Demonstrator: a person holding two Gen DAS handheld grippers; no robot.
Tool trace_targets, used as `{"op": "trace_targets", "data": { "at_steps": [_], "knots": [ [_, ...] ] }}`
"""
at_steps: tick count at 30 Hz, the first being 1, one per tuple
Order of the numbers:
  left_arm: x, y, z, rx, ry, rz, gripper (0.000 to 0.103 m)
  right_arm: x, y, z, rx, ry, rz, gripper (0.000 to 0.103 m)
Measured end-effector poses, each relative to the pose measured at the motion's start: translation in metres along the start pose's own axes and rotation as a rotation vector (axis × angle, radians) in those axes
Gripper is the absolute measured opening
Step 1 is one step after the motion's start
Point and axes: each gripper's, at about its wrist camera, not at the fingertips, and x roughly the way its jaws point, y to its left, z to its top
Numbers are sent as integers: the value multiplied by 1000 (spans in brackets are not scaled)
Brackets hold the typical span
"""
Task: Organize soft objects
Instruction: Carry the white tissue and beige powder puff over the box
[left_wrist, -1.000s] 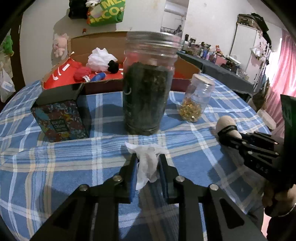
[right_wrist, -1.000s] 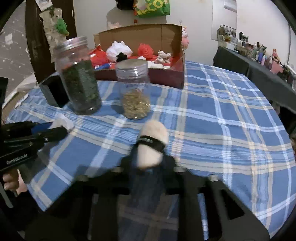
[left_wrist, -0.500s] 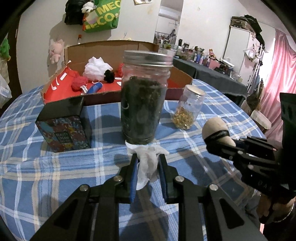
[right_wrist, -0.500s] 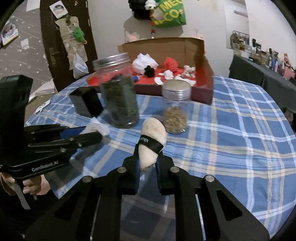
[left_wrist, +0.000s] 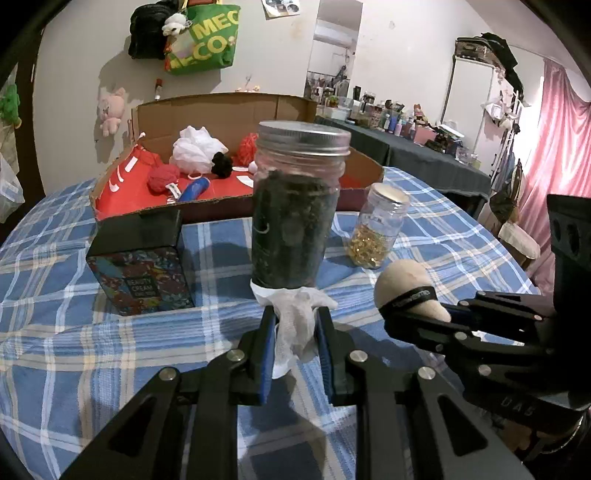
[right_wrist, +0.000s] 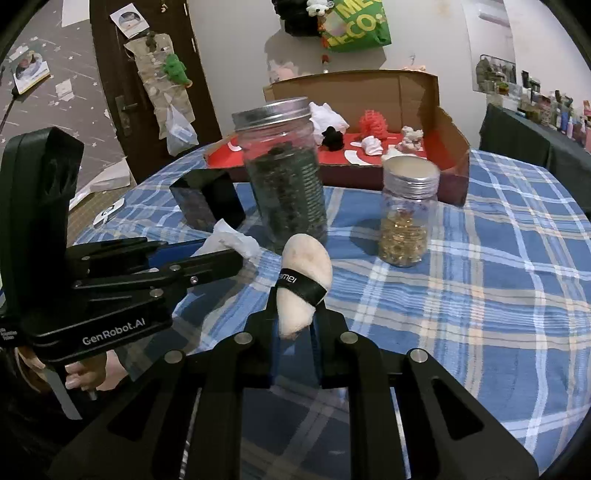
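My left gripper (left_wrist: 295, 314) is shut on a crumpled white tissue (left_wrist: 295, 325), held above the blue checked tablecloth just in front of the tall jar. My right gripper (right_wrist: 295, 314) is shut on a beige powder puff (right_wrist: 303, 275) with a black band across it. In the left wrist view the powder puff (left_wrist: 408, 286) sits to the right, clamped in the right gripper (left_wrist: 424, 314). In the right wrist view the tissue (right_wrist: 231, 240) and left gripper (right_wrist: 229, 258) show at the left. A cardboard box (left_wrist: 229, 201) with a red floor holds several soft items at the table's far side.
A tall jar of dark contents (left_wrist: 297, 210) and a small jar of golden capsules (left_wrist: 376, 232) stand between the grippers and the box. A black patterned carton (left_wrist: 142, 266) sits left of the tall jar. A hand (right_wrist: 88, 373) grips the left tool's handle.
Both grippers have risen above the table with their items held. The right gripper and puff have shifted left, closer to the left gripper.
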Motion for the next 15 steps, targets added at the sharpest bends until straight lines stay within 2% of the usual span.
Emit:
{"op": "trace_targets", "data": {
  "at_steps": [15],
  "knots": [
    [-5,16,-4,-30,6,3,22,3,-9,-2,32,29,-11,13]
  ]
}}
